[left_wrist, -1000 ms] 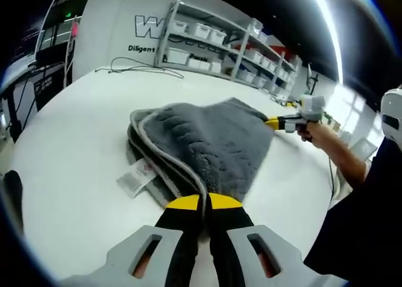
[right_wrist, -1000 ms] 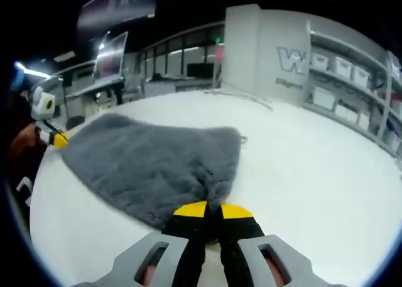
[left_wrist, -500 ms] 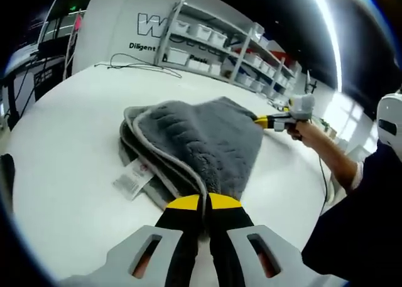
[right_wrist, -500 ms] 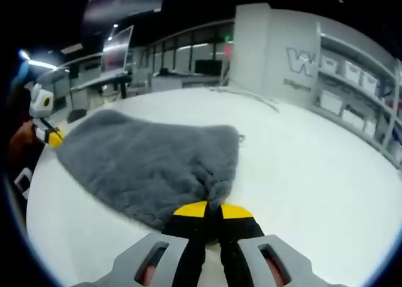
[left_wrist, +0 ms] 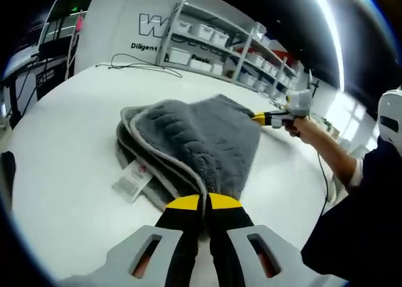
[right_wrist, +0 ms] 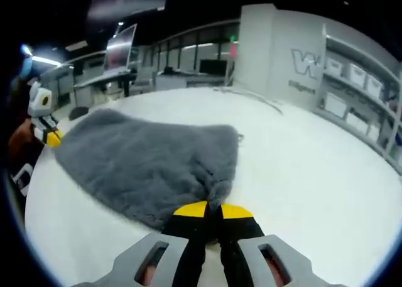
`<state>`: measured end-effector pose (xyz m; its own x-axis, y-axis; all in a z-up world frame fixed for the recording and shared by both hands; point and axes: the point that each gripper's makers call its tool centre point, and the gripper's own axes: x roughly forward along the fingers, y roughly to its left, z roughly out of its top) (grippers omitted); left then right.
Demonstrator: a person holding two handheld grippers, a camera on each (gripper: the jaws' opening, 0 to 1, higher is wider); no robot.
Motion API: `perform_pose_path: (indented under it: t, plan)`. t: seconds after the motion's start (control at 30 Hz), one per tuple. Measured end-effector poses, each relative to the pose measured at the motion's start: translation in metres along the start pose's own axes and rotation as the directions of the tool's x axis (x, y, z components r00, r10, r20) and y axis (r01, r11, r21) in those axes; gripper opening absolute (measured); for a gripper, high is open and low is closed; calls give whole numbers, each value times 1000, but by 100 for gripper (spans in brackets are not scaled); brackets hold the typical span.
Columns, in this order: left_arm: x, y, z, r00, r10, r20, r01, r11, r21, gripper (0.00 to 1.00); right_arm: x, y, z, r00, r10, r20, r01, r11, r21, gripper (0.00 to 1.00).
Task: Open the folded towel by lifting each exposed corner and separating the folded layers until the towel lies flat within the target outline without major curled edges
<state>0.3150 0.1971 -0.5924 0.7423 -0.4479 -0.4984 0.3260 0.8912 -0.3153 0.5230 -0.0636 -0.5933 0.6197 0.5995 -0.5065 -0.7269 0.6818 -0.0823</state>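
Note:
A grey fluffy towel (left_wrist: 195, 139) lies folded in layers on the white table (left_wrist: 69, 142), its white label (left_wrist: 130, 180) sticking out at the near left. My left gripper (left_wrist: 205, 202) is shut on the towel's near corner, with the top layer lifted. In the left gripper view my right gripper (left_wrist: 260, 118) is shut on the far right corner. In the right gripper view the towel (right_wrist: 144, 164) spreads away from my right gripper (right_wrist: 212, 208), which pinches its corner. My left gripper (right_wrist: 50, 138) holds the opposite corner at the left edge.
Shelves (left_wrist: 220, 45) with white bins stand behind the table, and a black cable (left_wrist: 141, 68) lies along its far edge. The person's arm (left_wrist: 326, 152) and dark clothing are at the right. Desks and monitors (right_wrist: 119, 54) stand beyond the table (right_wrist: 314, 167).
The right gripper has carried its corner slightly left and away, drawing the top layer further over the folded stack. The left gripper keeps its hold.

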Motion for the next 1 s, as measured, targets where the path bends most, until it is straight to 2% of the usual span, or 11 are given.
perform_pose_path:
  t: [0.27,1.0]
  plan:
    - [2,-8,-3,1000,15,-26,-15,1000,11,2,7,-1,4,1000,7,-3,-7,1000,-16,1]
    - [8,-29,-8,1000,2,-27,-2,1000,-4,2,27,-2,17,998,66,-17,-67,995,-80,1]
